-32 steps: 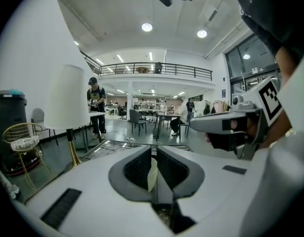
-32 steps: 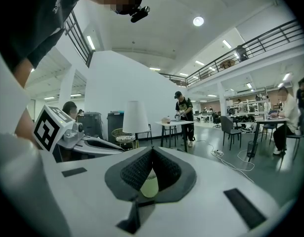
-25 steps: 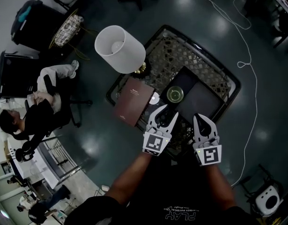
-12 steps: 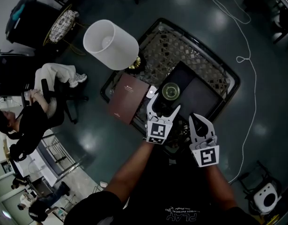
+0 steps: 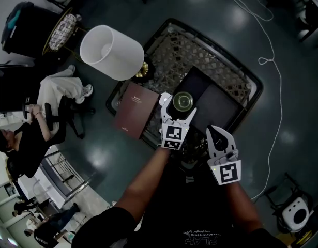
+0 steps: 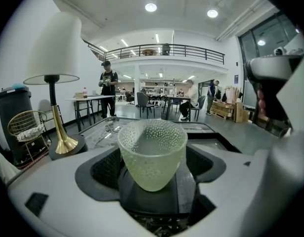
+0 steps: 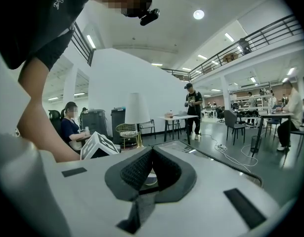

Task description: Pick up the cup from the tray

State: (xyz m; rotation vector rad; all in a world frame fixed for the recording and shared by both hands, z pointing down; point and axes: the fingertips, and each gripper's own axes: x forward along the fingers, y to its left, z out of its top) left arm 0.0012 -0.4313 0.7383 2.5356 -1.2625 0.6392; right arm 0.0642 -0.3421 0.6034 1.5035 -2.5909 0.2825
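A pale green, bumpy glass cup (image 5: 182, 101) stands upright on a dark tray (image 5: 221, 107) on the table. My left gripper (image 5: 178, 108) reaches around it, and its jaws are opening. In the left gripper view the cup (image 6: 152, 154) sits between the two jaws with a gap on each side, and the pads (image 6: 105, 169) do not press on it. My right gripper (image 5: 221, 132) hangs nearer to me, off the tray's near edge. Its jaws meet at the tips (image 7: 151, 154) with nothing in them.
A lamp with a white shade (image 5: 111, 52) and brass base (image 6: 63, 144) stands left of the tray. A brown book (image 5: 135, 117) lies beside the left gripper. The woven table has a black rim (image 5: 254, 79). A white cable (image 5: 275, 61) runs over the floor. A person sits at the left (image 5: 29, 133).
My left gripper has moved forward to the cup and its jaws have spread around it. The right gripper has stayed back, still shut.
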